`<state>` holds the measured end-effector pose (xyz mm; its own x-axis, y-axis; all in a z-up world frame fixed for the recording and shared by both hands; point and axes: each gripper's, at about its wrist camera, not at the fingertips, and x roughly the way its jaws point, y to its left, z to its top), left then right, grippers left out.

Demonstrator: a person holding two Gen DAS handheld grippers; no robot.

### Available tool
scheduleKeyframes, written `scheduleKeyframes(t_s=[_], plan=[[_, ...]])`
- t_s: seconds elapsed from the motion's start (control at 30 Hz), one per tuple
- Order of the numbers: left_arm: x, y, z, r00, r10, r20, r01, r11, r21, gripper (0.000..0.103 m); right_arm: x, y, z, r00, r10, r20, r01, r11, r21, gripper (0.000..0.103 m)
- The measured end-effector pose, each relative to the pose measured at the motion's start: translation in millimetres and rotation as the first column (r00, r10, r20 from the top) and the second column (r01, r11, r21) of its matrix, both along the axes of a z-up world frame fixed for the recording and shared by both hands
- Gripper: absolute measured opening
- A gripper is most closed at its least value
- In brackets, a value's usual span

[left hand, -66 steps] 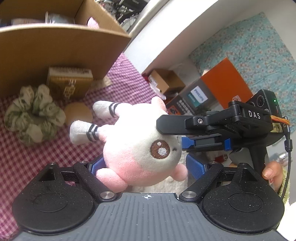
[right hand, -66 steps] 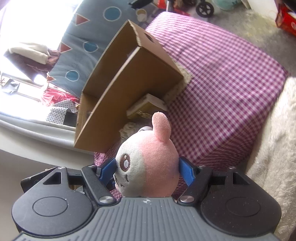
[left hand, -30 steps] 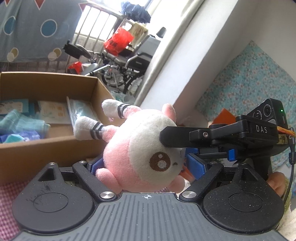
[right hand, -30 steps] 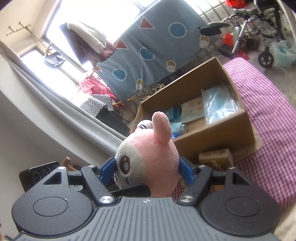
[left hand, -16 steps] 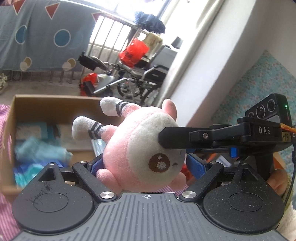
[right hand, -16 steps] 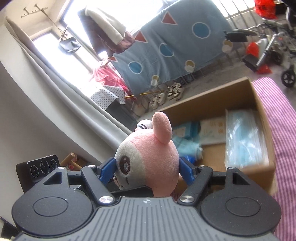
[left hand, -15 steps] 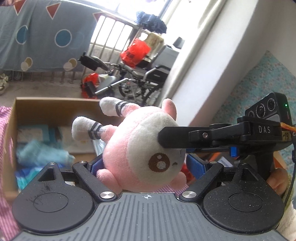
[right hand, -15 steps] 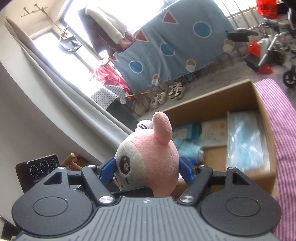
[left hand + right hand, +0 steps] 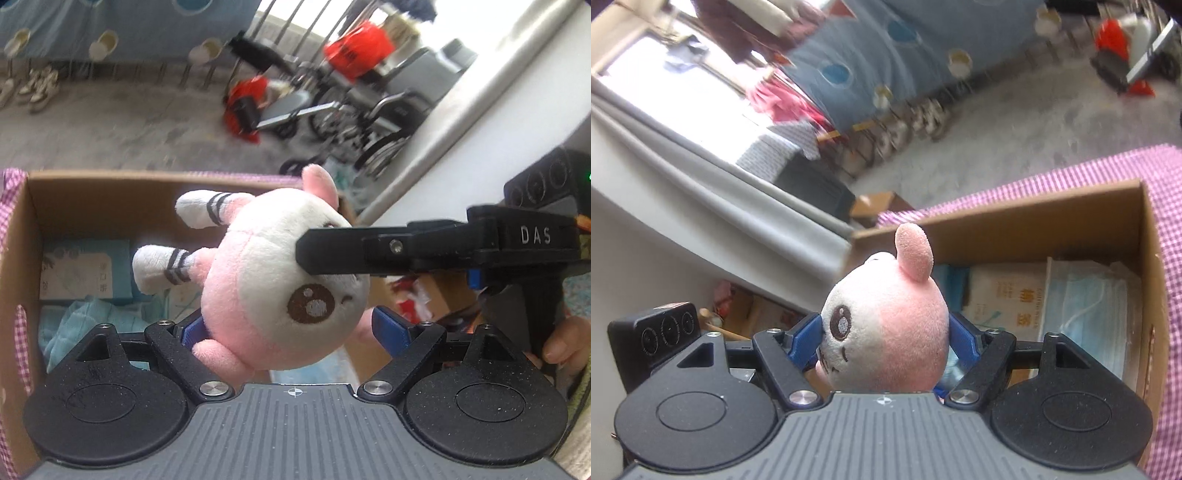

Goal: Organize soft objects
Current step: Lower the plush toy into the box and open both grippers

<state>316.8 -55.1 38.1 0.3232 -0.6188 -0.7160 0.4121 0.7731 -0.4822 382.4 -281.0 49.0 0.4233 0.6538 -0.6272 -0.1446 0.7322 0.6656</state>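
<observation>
A pink and white plush toy [image 9: 280,280] with striped white legs hangs over the open cardboard box [image 9: 110,199]. My left gripper [image 9: 291,326] is shut on its body, a blue pad at each side. My right gripper [image 9: 884,339] is shut on its head [image 9: 886,332], just below the pink ear. In the left wrist view one black finger of the right gripper [image 9: 369,251] lies across the toy's face. The box [image 9: 1015,229] sits on a purple checked cloth [image 9: 1171,192].
The box holds a pack of blue face masks [image 9: 1086,306], a printed tissue pack [image 9: 1004,295] and a teal cloth [image 9: 85,321]. A person's hand [image 9: 565,339] grips the right tool's handle. Wheelchairs [image 9: 369,122] and shoes [image 9: 33,88] stand on the floor beyond.
Both grippers have carried the plush toy across to above the box. The box interior now lies directly under and ahead of the toy. The grip on the toy is unchanged.
</observation>
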Motion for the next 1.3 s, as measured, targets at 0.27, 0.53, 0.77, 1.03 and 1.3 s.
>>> scheduleKeyframes(t_s=[0.27, 0.53, 0.77, 1.03, 1.3], plan=[[45.5, -21.0, -62.1, 0.971, 0.026, -0.236, -0.012, 0.998, 0.059, 0.087, 60.3, -3.0, -64.0, 0.99, 0.022, -0.137, -0.031, 0.997, -0.069, 0.077], [44.7, -26.2, -82.8, 0.954, 0.019, -0.3, 0.019, 0.992, 0.123, 0.084, 61.4, -4.2, -90.5, 0.984, 0.034, -0.175, -0.056, 0.991, -0.122, 0.077], [45.6, -23.5, -70.5, 0.956, 0.03, -0.293, 0.002, 0.994, 0.108, 0.094, 50.7, 0.6, -90.5, 0.984, 0.041, -0.174, -0.084, 0.966, -0.244, 0.079], [21.9, 10.5, -33.6, 0.976, 0.039, -0.216, -0.027, 0.998, 0.062, 0.097, 42.7, -2.0, -80.8, 0.989, 0.006, -0.151, -0.047, 0.962, -0.269, 0.081], [-27.3, 72.2, 14.0, 0.995, 0.075, -0.069, -0.077, 0.997, -0.027, 0.099, 49.6, 1.1, -82.1, 0.994, -0.008, -0.112, -0.023, 0.961, -0.277, 0.069]])
